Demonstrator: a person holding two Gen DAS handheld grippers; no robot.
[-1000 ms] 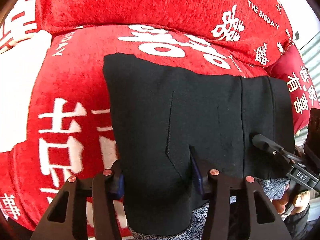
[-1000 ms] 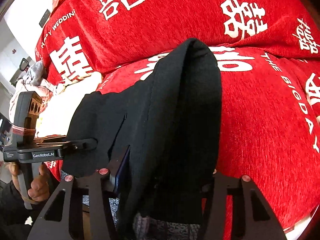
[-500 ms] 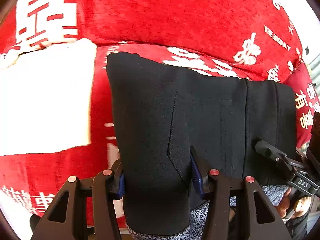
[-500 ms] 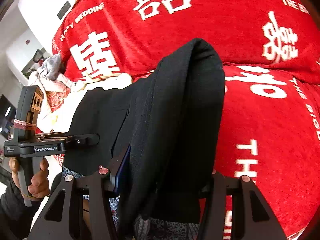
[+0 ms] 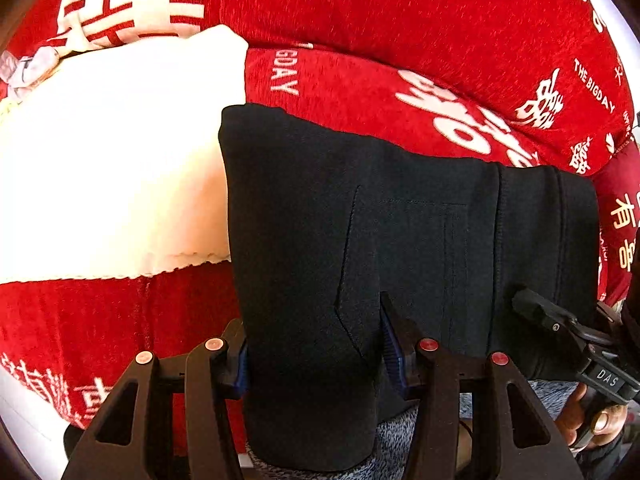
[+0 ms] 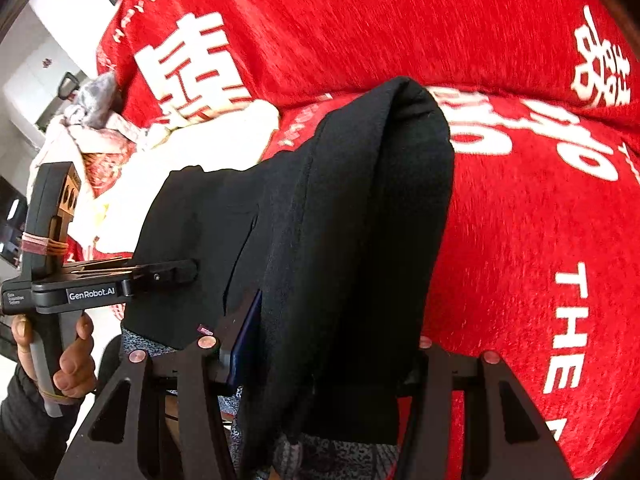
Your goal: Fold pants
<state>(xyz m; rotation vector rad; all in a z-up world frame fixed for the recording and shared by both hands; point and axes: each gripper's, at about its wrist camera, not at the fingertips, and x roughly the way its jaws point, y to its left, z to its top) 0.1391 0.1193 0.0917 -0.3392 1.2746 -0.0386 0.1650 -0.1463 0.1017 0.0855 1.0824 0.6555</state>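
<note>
Black thick soft pants hang folded, gripped by both the left gripper and right gripper. They look floppy, not slippery; holding the near edge seems best.

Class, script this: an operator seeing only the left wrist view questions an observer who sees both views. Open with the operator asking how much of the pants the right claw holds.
Operator: How much of the pants is in my right claw?
Observer: It is shut on a thick folded bunch, which humps up above the claw.
Operator: Anything beyond the white cloth on my left?
Observer: Yes, a grey bundle lies heaped at the far end of the red sofa.
</note>
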